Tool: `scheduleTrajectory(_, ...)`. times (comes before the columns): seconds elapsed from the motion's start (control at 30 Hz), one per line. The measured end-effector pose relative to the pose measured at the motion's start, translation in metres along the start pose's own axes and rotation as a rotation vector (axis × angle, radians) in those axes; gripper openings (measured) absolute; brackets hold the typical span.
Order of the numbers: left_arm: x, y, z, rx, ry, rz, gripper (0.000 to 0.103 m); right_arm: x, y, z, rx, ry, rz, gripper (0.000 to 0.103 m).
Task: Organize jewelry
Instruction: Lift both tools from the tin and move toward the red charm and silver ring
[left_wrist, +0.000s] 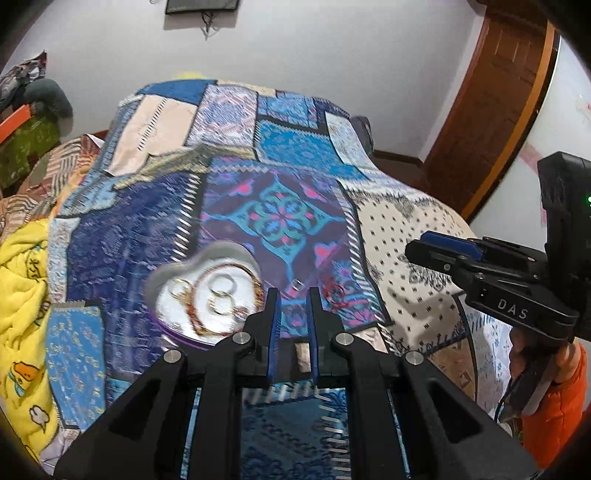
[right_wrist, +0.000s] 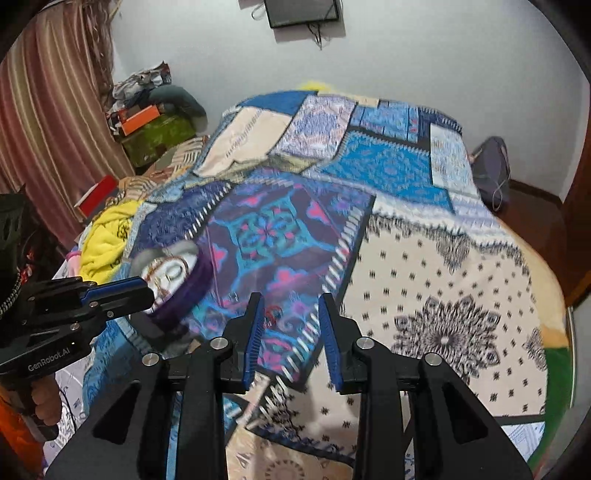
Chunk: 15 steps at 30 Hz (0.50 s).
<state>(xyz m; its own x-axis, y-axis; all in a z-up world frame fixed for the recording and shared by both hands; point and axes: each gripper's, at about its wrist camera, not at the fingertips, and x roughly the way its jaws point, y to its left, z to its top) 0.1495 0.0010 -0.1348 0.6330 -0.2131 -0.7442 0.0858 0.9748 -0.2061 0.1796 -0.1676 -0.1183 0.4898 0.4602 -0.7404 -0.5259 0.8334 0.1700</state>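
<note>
A heart-shaped purple jewelry box with a white lining lies open on the patchwork bedspread; it holds gold rings and a beaded bracelet. It also shows in the right wrist view. A small ring and a red item lie on the spread just right of the box. My left gripper hovers open and empty beside the box, over the small ring. My right gripper is open and empty above the spread, right of the box; it shows from the side in the left wrist view.
A yellow blanket lies at the bed's left side. A green box with clutter stands by the curtain. A wooden door is at the right, and a grey bag lies on the floor.
</note>
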Motion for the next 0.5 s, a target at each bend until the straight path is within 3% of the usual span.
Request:
scheduleTrajectory(0.1, 0.011, -0.006, -0.006, 0.000, 0.034, -0.018, 0.011, 0.008, -0.002, -0.008, 0.007, 0.024, 0.004, 0.049)
scheduleTrajectory(0.47, 0.039, -0.006, -0.022, -0.015, 0.117, -0.026, 0.011, 0.057, 0.010, -0.020, -0.042, 0.132, 0.090, 0.048)
scheduleTrajectory(0.5, 0.041, -0.005, -0.022, -0.017, 0.120, -0.025, 0.011, 0.062, 0.012, -0.020, -0.054, 0.149, 0.104, 0.043)
